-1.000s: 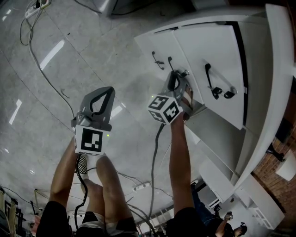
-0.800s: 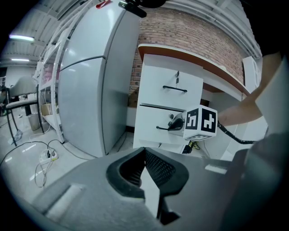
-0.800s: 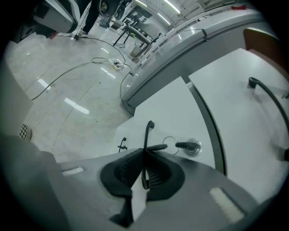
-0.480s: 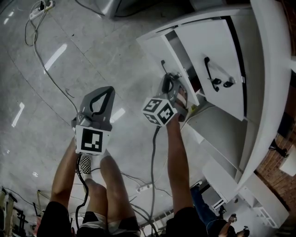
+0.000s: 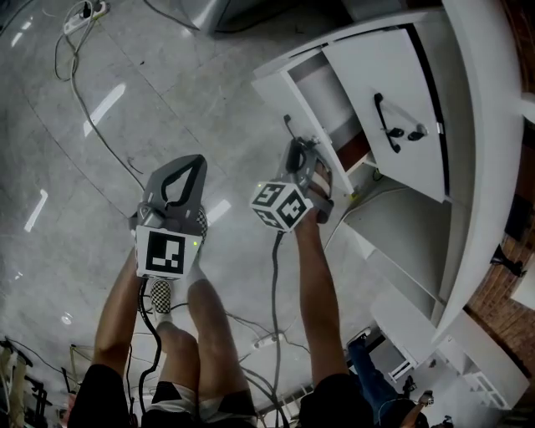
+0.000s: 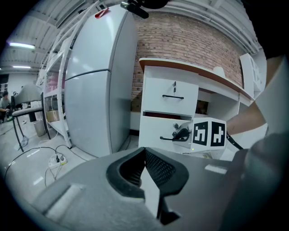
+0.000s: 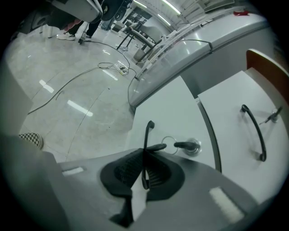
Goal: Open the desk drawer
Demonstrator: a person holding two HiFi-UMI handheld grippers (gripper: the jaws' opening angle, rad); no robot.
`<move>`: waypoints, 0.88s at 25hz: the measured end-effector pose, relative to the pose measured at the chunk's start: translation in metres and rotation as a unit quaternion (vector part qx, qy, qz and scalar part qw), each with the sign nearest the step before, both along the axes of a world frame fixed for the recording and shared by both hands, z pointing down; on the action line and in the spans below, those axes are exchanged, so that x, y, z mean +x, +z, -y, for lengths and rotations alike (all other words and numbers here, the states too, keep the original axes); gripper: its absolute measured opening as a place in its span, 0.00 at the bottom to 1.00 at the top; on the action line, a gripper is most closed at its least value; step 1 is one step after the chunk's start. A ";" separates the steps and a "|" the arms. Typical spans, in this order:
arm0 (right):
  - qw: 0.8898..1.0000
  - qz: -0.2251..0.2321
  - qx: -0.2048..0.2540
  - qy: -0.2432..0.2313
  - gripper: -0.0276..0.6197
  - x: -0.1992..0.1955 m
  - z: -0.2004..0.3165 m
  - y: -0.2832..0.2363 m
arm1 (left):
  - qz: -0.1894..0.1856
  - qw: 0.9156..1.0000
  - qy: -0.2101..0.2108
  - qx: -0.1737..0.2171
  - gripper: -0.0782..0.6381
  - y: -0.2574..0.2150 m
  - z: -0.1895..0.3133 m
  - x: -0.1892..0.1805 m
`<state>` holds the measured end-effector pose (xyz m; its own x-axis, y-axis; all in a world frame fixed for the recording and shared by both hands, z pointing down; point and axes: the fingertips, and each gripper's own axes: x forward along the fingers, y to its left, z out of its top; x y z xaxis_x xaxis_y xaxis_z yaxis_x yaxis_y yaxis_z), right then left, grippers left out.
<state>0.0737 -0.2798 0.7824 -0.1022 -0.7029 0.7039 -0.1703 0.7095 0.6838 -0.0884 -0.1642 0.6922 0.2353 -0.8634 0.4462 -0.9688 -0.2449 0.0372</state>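
In the head view the white desk's lower drawer (image 5: pixel 303 107) stands pulled out, its inside showing behind the front panel. My right gripper (image 5: pixel 295 155) is shut on that drawer's thin black handle (image 7: pixel 147 135), which runs between the pads in the right gripper view. A key with a ring (image 7: pixel 186 145) sits in the lock beside the handle. My left gripper (image 5: pixel 185 174) hangs over the floor, left of the drawer and apart from it, shut with nothing in it. The left gripper view shows the gap above the drawer front (image 6: pixel 159 131).
The upper drawer (image 5: pixel 393 92) is closed, with its own black handle (image 5: pixel 384 121). A tall grey fridge (image 6: pixel 92 85) stands left of the desk. Cables (image 5: pixel 84 100) and a power strip (image 5: pixel 88 10) lie on the tiled floor. The person's legs and a checkered shoe (image 5: pixel 159 294) are below.
The right gripper has drawn the handle away from the desk, and the lower drawer has slid from closed to open. The left gripper has barely shifted.
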 end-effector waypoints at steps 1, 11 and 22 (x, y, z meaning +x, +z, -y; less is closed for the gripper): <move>1.000 0.000 0.000 0.000 0.07 -0.001 -0.004 0.000 | 0.001 1.000 0.000 0.002 0.12 -0.001 -0.003 -0.001; 1.000 -0.001 0.004 -0.004 0.07 -0.013 -0.038 0.000 | 0.008 1.000 0.000 0.004 0.12 -0.007 -0.031 -0.011; 1.000 0.002 0.001 -0.008 0.07 -0.023 -0.070 0.001 | 0.013 1.000 -0.007 -0.006 0.12 -0.009 -0.065 -0.017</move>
<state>0.0507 -0.2101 0.7832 -0.1151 -0.7028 0.7021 -0.1618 0.7106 0.6848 -0.1058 -0.0990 0.6834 0.2106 -0.8609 0.4632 -0.9730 -0.2302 0.0147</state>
